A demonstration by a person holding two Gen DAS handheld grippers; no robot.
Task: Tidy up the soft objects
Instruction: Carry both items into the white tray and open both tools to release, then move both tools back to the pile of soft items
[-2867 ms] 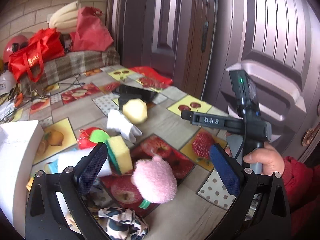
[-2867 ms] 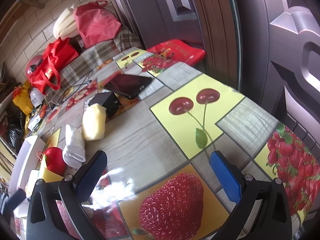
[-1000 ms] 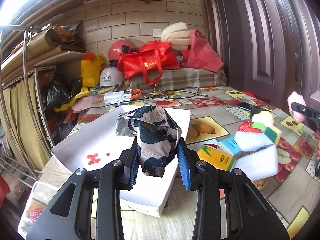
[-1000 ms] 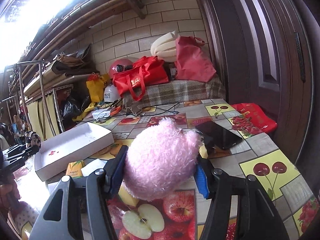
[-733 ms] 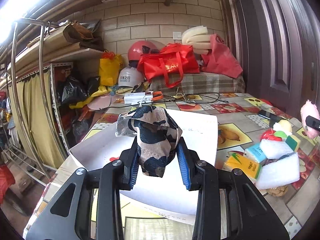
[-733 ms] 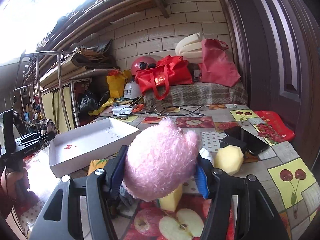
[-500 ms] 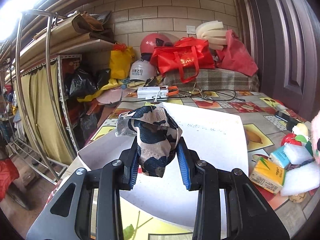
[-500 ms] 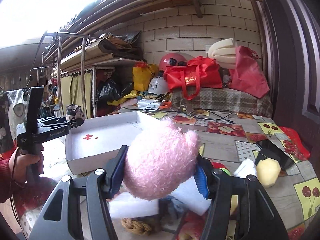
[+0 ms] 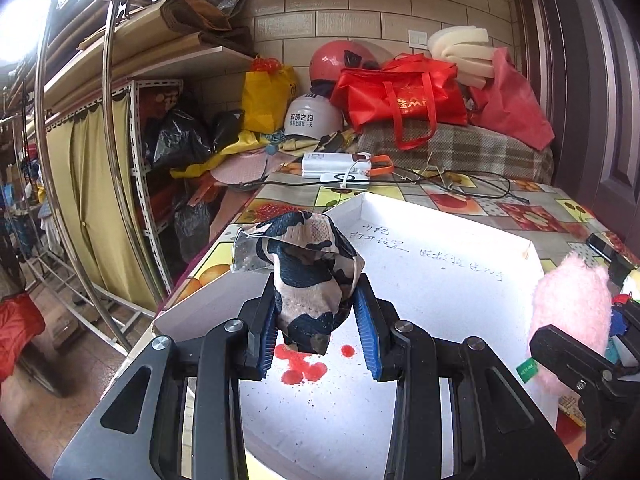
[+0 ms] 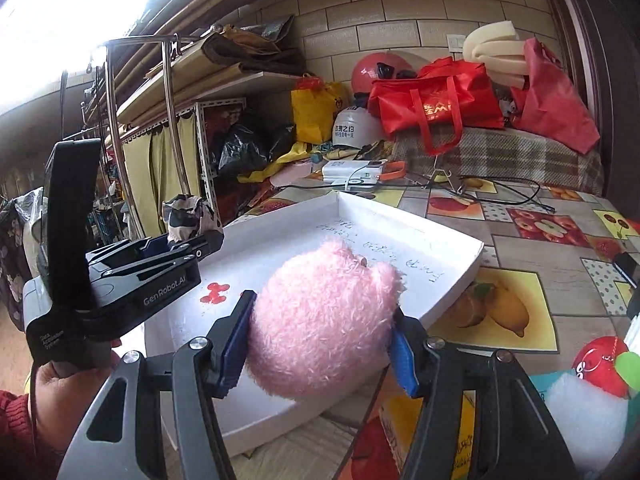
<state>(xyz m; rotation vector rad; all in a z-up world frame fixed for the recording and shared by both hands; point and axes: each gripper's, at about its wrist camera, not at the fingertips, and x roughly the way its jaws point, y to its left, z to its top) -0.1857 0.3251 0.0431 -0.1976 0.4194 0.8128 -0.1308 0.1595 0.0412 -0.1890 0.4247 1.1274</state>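
Observation:
My left gripper point(image 9: 316, 340) is shut on a black-and-white patterned cloth point(image 9: 304, 268) and holds it above the near left corner of a shallow white box point(image 9: 440, 280). It also shows in the right wrist view point(image 10: 176, 246), with the cloth point(image 10: 192, 216) at the box's left edge. My right gripper point(image 10: 320, 344) is shut on a pink fluffy plush point(image 10: 324, 320) just over the near edge of the white box point(image 10: 400, 220). The plush also shows at the right of the left wrist view point(image 9: 572, 312).
The box floor carries red spots point(image 9: 304, 368) and handwriting. On the fruit-print table to the right lie a red ornament point(image 10: 600, 364), white foam point(image 10: 584, 412) and a yellow packet point(image 10: 424, 432). Red bags point(image 9: 404, 92), helmets and cables point(image 9: 460, 184) crowd the far end. Metal shelving point(image 9: 116, 184) stands left.
Both grippers have swung left from the pile of soft things to the white box, each still holding its object. The right gripper now hangs at the box beside the left.

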